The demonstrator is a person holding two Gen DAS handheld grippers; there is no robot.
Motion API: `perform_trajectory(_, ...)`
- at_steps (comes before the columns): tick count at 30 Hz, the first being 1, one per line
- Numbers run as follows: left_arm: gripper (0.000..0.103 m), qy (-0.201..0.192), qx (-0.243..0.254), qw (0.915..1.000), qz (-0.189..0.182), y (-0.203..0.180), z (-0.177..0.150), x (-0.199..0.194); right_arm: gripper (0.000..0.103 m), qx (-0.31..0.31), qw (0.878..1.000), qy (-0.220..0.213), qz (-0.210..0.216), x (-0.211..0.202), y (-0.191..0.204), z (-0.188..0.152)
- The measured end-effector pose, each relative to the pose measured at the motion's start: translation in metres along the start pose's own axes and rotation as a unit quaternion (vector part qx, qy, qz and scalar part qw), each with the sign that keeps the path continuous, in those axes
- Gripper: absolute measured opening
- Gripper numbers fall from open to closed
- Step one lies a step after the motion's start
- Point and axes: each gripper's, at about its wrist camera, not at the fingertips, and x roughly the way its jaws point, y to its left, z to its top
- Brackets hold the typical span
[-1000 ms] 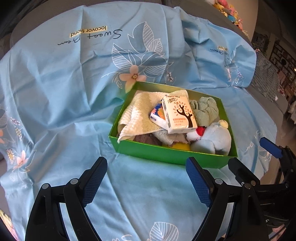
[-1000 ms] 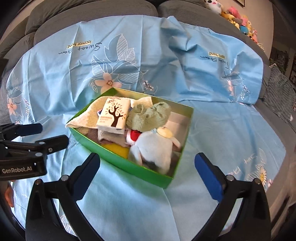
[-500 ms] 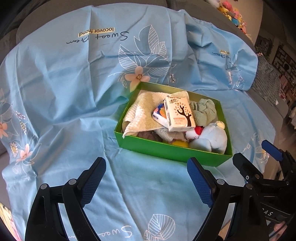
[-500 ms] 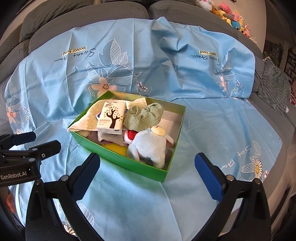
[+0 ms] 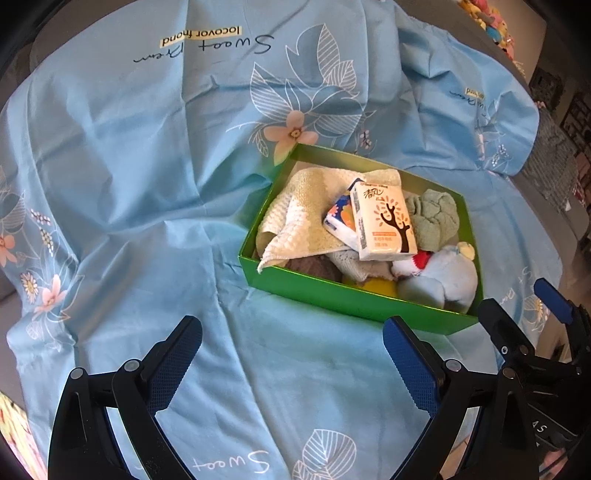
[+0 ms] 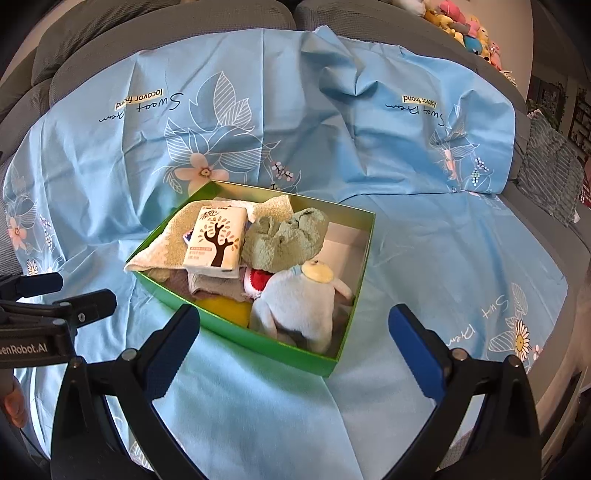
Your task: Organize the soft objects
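A green box sits on the blue sheet. It holds a cream towel, a tissue pack with a tree print, a green cloth, a pale blue plush, a yellow item and other soft things. My left gripper is open and empty, in front of the box. My right gripper is open and empty, in front of the box's near corner.
A blue flower-print sheet covers a grey sofa. Plush toys line the sofa's back at the far right. The other gripper shows at the edge of each view, in the left wrist view and the right wrist view.
Both grippers have drawn back from the box, which looks smaller and farther. Nothing in the box has moved. Both stay open.
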Motion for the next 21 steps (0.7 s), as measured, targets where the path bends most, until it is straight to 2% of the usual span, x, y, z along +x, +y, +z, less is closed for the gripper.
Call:
perform_trajectory(12,0.098,0.016,0.004,0.9998,0.012,-0.006,0.015,0.020,0.102,-0.001,1.000,0.010,-0.003,0.021,-0.001,0.008)
perform_trajectory(21,0.098,0.021,-0.001,0.9998,0.003,-0.007,0.018,0.032,0.102,0.010,1.000,0.016,0.002,0.031,-0.006,0.007)
